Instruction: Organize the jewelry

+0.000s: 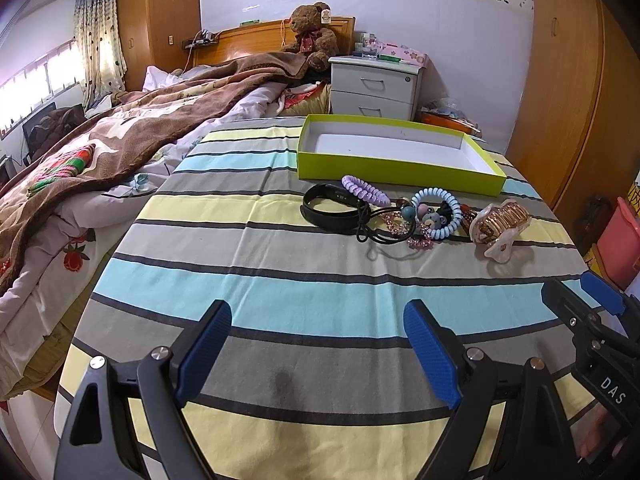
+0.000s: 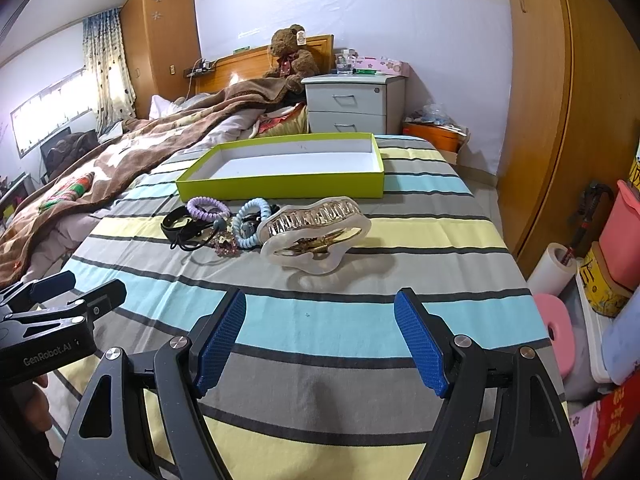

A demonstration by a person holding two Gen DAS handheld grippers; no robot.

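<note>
An empty lime-green box (image 1: 400, 168) (image 2: 280, 186) with a white inside lies on the striped cloth. In front of it lies a pile of accessories: a black band (image 1: 326, 208) (image 2: 176, 226), a purple coil tie (image 1: 366, 191) (image 2: 208, 208), a light-blue coil tie (image 1: 438, 216) (image 2: 250, 226), black elastic ties (image 1: 380, 228), pink sparkly pieces (image 1: 420, 240) (image 2: 226, 246) and a large cream hair claw (image 1: 502, 226) (image 2: 316, 232). My left gripper (image 1: 318, 350) is open and empty, well short of the pile. My right gripper (image 2: 320, 342) is open and empty, just short of the claw.
The striped cloth (image 1: 280, 280) covers the bed's foot. A brown blanket (image 1: 120, 140) lies heaped on the left. A white nightstand (image 1: 376, 86) and a teddy bear (image 1: 310, 34) stand behind. Wooden wardrobes (image 2: 560, 120) and storage bins (image 2: 620, 232) are on the right.
</note>
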